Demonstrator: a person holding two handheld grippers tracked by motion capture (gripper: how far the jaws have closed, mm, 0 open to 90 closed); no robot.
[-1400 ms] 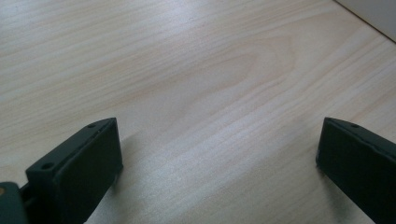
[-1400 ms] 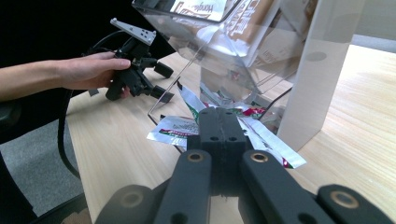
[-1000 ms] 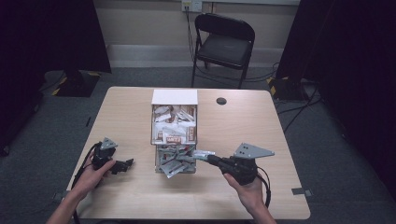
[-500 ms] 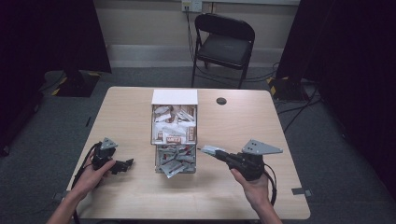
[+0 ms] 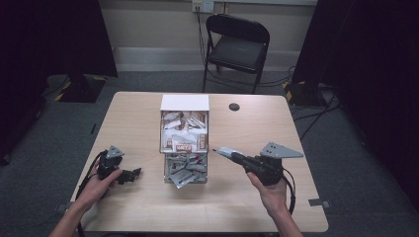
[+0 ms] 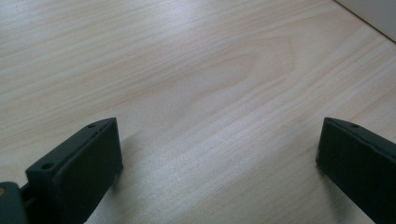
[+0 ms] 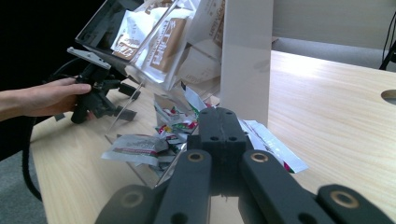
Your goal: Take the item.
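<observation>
Right gripper, clenched on a silver packet, hangs beside the dispenser box; left gripper rests open. Next, probably, set the packet down.

Table surface: the one large obstacle is the packet dispenser standing at centre, its white box top toward the far edge and a clear tray of loose packets at its near end. Left of it the left gripper rests low on the wood, jaws spread wide — bare wood between them in the left gripper view. A free lane runs between this gripper and the tray. Right of the dispenser the right gripper is raised, jaws closed on a flat packet, tip near the tray. The far right quarter lies open save a small dark round hole. The near edge is open between the two forearms.
</observation>
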